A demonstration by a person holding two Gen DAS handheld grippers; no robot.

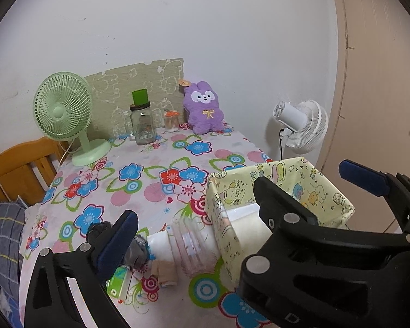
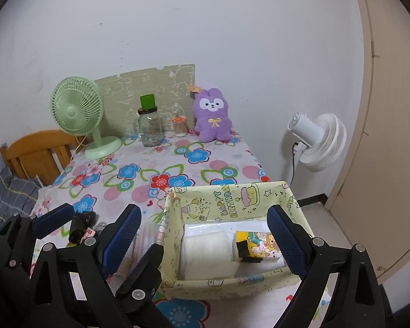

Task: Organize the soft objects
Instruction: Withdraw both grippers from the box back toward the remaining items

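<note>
Box (image 2: 227,283) sitting lower centre of the right wrist view, already holding a white roll (image 2: 207,251) and a cartoon pack (image 2: 259,246). Right gripper (image 2: 205,235) is spreading wide over it, empty. Left gripper (image 1: 237,199) also gaping, holding nothing. Still lying on the cloth (image 1: 155,164), lower left of the box: wipes pack (image 1: 191,248), socks (image 1: 138,248), green packet (image 1: 120,278). Judging roughly half done.

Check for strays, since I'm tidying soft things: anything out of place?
Yes: a clear pack, a beige roll and a green packet lie loose on the table beside the yellow box, not inside it.
</note>
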